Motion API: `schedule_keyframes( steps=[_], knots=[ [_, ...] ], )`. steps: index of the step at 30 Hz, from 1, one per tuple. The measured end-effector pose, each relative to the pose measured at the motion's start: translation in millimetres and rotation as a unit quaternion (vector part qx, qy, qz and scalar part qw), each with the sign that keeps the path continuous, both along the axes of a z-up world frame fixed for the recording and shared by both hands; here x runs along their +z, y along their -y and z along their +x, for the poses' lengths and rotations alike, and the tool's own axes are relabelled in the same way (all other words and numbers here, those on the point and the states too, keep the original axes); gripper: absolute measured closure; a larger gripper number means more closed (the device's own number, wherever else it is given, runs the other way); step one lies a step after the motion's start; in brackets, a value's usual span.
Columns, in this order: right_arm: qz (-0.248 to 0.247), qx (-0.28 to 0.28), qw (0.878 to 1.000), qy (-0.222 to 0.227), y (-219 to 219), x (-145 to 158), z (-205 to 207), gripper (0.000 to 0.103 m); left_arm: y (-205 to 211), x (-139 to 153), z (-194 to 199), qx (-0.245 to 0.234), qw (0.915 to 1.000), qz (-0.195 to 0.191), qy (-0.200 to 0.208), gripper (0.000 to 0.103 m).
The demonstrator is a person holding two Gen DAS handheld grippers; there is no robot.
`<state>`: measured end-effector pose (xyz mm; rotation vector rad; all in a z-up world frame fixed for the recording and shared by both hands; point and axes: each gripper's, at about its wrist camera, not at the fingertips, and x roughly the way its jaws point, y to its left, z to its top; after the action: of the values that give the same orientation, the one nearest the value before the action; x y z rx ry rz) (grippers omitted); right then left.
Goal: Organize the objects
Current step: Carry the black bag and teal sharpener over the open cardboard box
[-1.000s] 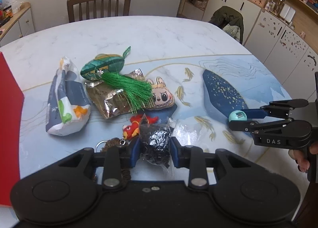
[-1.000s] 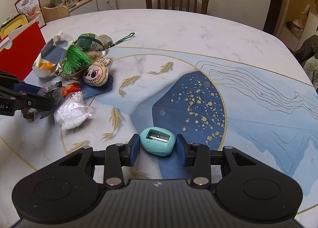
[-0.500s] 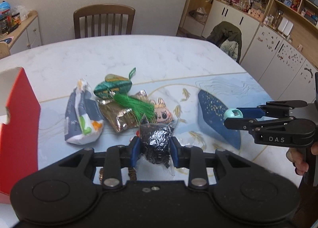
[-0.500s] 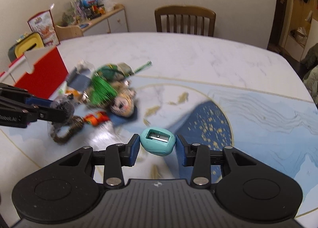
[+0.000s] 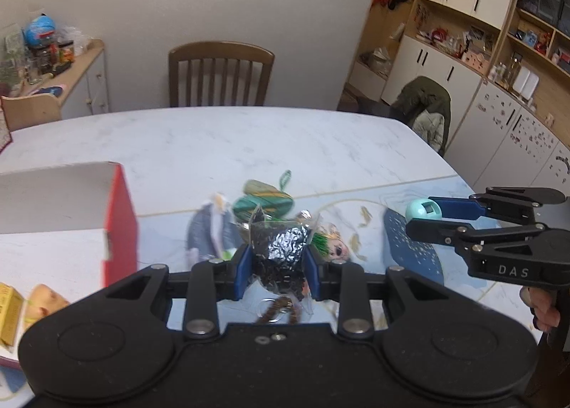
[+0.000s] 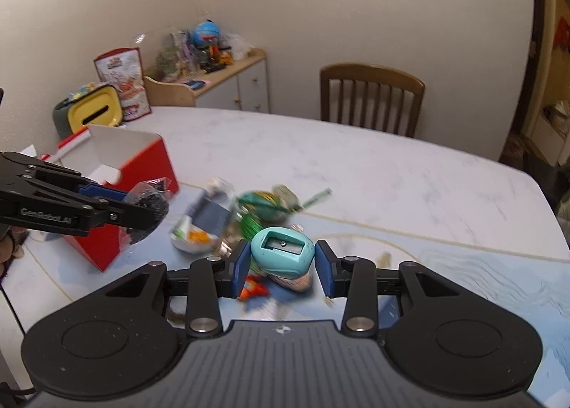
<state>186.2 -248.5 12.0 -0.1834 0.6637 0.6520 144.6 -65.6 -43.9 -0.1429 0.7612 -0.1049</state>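
"DAS" on right claw (image 5: 424,210)

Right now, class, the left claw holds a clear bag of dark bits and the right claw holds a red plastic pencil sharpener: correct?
Not quite. The plastic pencil sharpener in the right claw is turquoise, not red, as the right wrist view shows. The left claw does hold the clear bag of dark bits.

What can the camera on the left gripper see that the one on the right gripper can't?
Only the left view shows the wall of cupboards and shelves and a jacket-draped chair. Only the right view shows the yellow container. Both show the red box, the left gripper shut on a clear bag of dark bits, and the right gripper shut on a teal pencil sharpener.
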Motion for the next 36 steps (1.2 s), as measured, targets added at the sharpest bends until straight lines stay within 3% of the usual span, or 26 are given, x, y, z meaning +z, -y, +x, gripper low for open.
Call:
schedule_keyframes(
  steps=[20, 36],
  knots=[
    [0.012, 0.059, 0.998, 0.033, -136.0, 34.6, -32.0, 0.064, -113.8, 17.2, -33.8, 0.035, 0.9992, 0.007, 0.016, 0.073],
    [-0.007, 0.116, 0.993, 0.027, -255.8, 25.5, -43.0, 0.064, -219.4, 8.4, -38.6, 0.076, 0.9968, 0.022, -0.009, 0.073]
  ],
)
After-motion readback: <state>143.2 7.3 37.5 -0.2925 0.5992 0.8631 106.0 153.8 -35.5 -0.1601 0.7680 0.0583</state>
